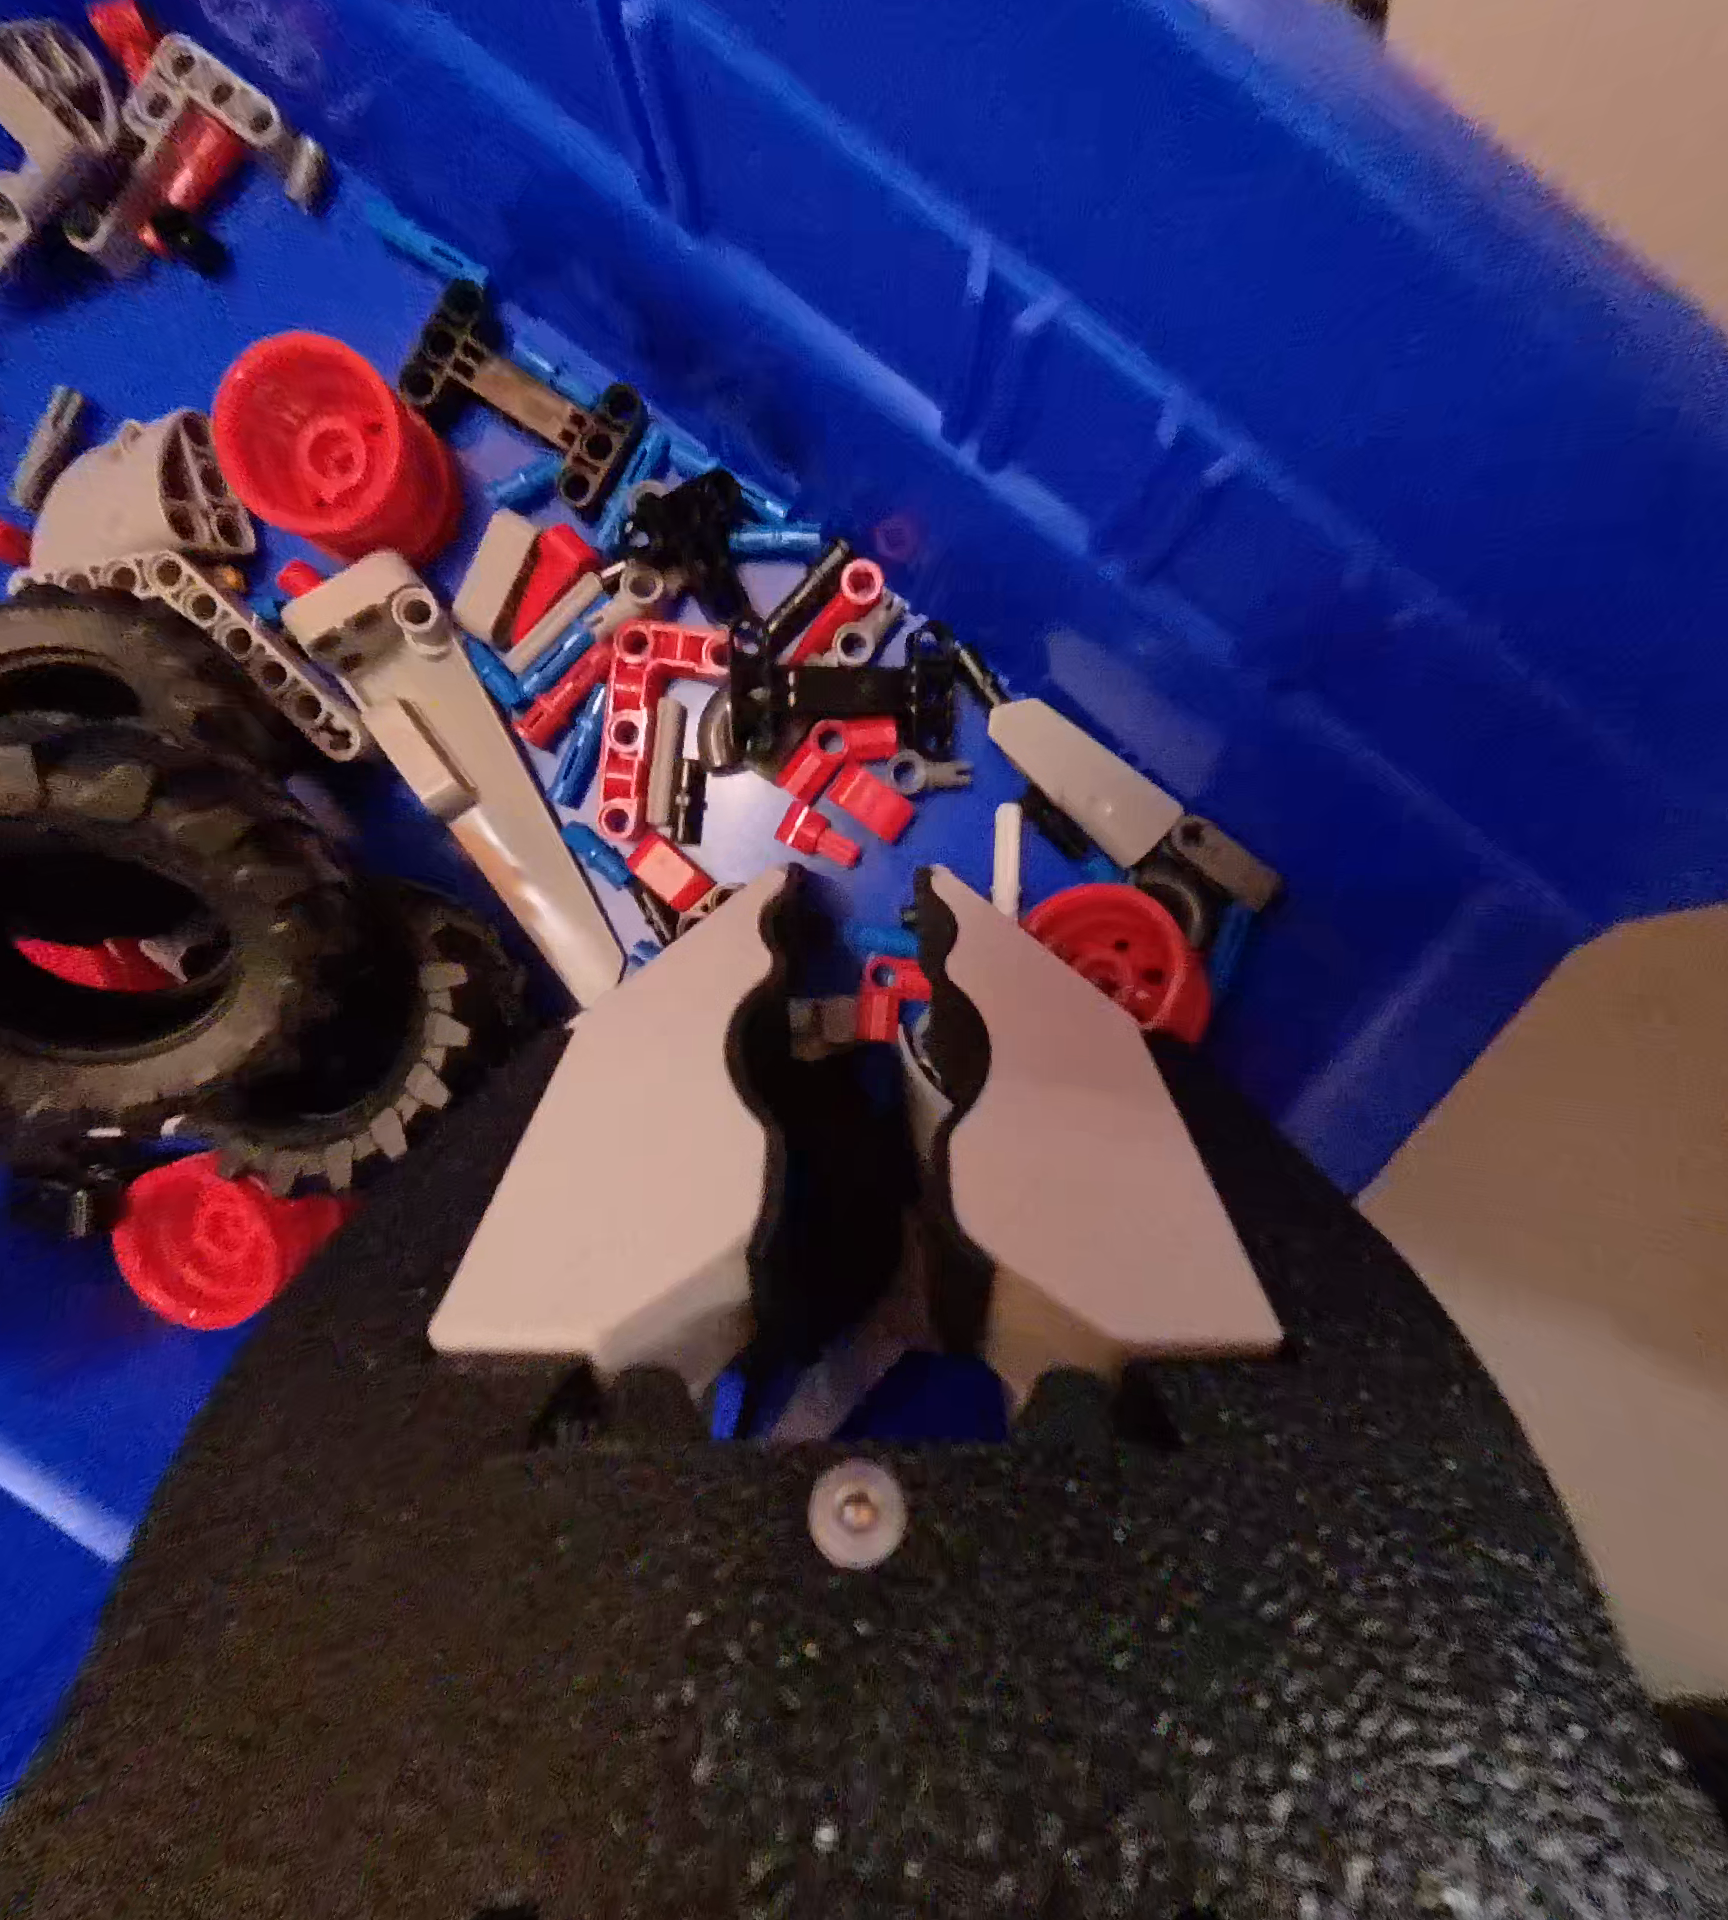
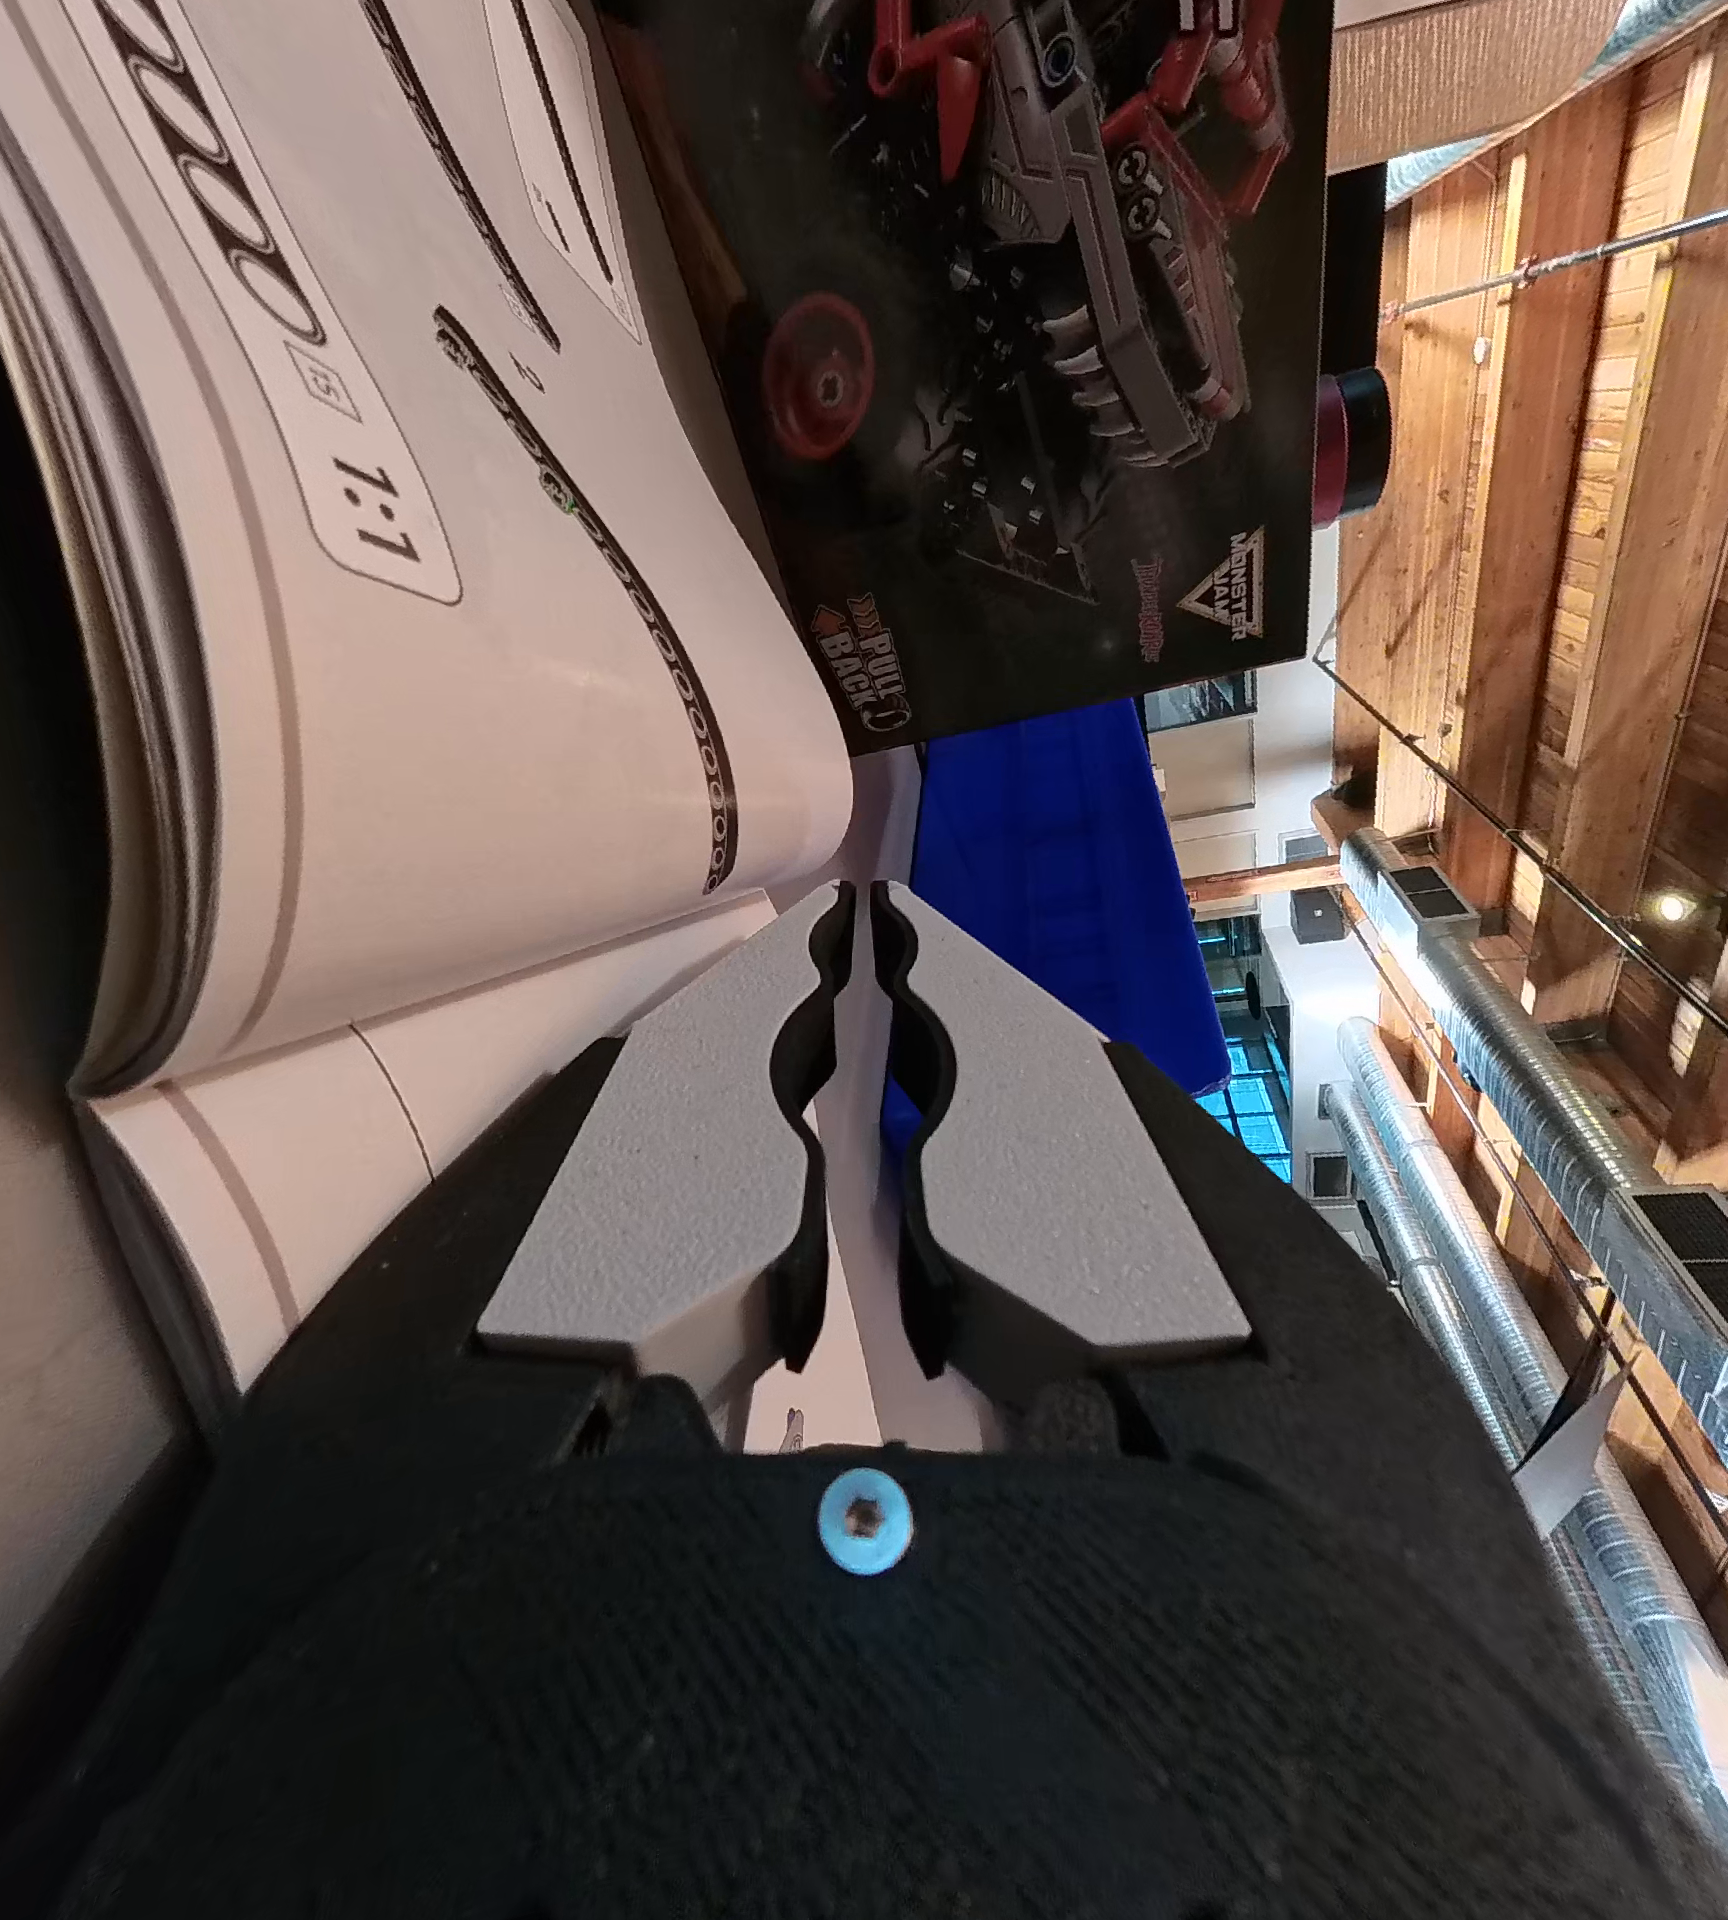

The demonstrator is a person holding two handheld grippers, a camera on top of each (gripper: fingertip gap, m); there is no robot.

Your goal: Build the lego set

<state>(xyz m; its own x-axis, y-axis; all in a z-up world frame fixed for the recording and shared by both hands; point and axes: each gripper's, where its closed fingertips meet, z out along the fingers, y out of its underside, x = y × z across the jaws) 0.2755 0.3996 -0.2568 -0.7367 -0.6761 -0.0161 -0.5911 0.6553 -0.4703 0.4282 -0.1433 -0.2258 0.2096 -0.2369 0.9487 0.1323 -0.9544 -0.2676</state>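
Note:
In the left wrist view, my left gripper (image 1: 860,894) hangs low inside a blue bin (image 1: 1099,343) of loose lego parts, its jaws a little apart. A small red and grey connector (image 1: 875,1003) shows in the gap; I cannot tell if the pads touch it. Black tyres (image 1: 112,883), red wheel hubs (image 1: 330,447), grey panels (image 1: 486,758) and a heap of red, black and blue pins (image 1: 735,707) lie around it. In the right wrist view, my right gripper (image 2: 860,894) is shut on a thin page (image 2: 855,1164) of the open instruction booklet (image 2: 403,623).
The lego box (image 2: 1047,364) stands behind the booklet, with the blue bin's outer wall (image 2: 1047,914) beside it. A part-built grey and red assembly (image 1: 112,145) lies at the bin's far corner. A tan table surface (image 1: 1618,1247) lies right of the bin. Spacing between my two grippers at the tips: around 55 cm.

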